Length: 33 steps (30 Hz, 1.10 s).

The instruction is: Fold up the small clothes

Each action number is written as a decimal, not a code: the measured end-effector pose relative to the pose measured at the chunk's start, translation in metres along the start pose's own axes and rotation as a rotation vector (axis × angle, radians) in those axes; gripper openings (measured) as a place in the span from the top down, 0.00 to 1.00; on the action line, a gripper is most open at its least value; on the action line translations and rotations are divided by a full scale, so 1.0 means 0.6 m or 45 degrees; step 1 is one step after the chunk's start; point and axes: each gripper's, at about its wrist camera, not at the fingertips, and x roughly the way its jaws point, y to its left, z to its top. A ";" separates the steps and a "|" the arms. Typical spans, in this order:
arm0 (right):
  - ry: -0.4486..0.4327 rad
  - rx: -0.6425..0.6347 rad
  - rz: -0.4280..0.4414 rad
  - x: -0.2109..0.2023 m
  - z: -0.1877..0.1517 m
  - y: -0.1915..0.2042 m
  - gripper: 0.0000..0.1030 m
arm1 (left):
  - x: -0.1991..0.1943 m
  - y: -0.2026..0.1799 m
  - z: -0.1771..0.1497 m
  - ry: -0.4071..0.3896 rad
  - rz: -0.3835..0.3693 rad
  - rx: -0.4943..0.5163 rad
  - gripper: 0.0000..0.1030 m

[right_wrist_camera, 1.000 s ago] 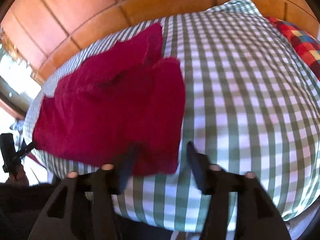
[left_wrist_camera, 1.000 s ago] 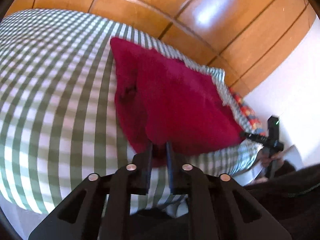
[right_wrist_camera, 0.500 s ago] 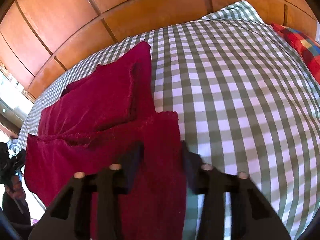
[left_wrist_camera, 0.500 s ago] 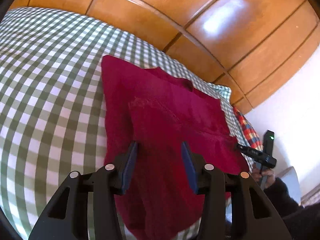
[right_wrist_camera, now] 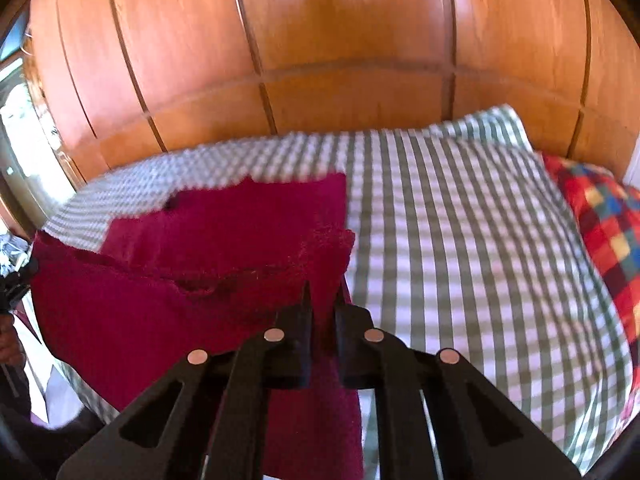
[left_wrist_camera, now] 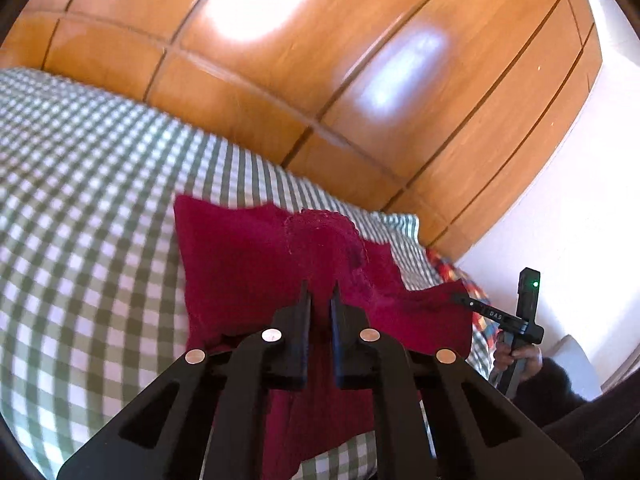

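A dark red garment [left_wrist_camera: 256, 268] lies on the green-and-white checked bedcover [left_wrist_camera: 88, 208]. My left gripper [left_wrist_camera: 320, 294] is shut on the garment's near edge and lifts a fold of it. My right gripper [right_wrist_camera: 323, 292] is shut on the garment [right_wrist_camera: 168, 296] at its right near corner, with the cloth raised and hanging down between the fingers. The right gripper also shows in the left wrist view [left_wrist_camera: 520, 320], held by a hand.
A glossy wooden panelled headboard [right_wrist_camera: 320, 40] stands behind the bed. A multicoloured checked pillow [right_wrist_camera: 600, 216] lies at the right. A white wall [left_wrist_camera: 560, 200] is at the right of the left wrist view.
Both grippers were open over the garment half a second ago; both have now shut on its near edge and lifted it, tilting up toward the headboard.
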 end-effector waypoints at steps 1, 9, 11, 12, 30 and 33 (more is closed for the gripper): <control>-0.022 0.003 0.014 0.002 0.017 0.003 0.93 | -0.003 0.001 0.013 -0.020 0.013 -0.004 0.93; -0.023 0.101 -0.008 0.126 0.142 -0.013 0.93 | 0.074 0.059 0.135 -0.036 0.191 -0.040 0.93; 0.022 0.161 -0.014 0.176 0.163 -0.026 0.93 | 0.109 0.082 0.160 -0.016 0.246 -0.041 0.93; 0.052 0.176 -0.029 0.206 0.170 -0.030 0.93 | 0.121 0.090 0.167 -0.004 0.258 -0.049 0.93; 0.142 0.237 0.066 0.180 0.090 -0.068 0.43 | 0.138 0.133 0.097 0.178 0.330 -0.086 0.82; 0.172 0.252 0.135 0.131 0.037 -0.080 0.43 | 0.096 0.107 0.041 0.226 0.255 -0.027 0.82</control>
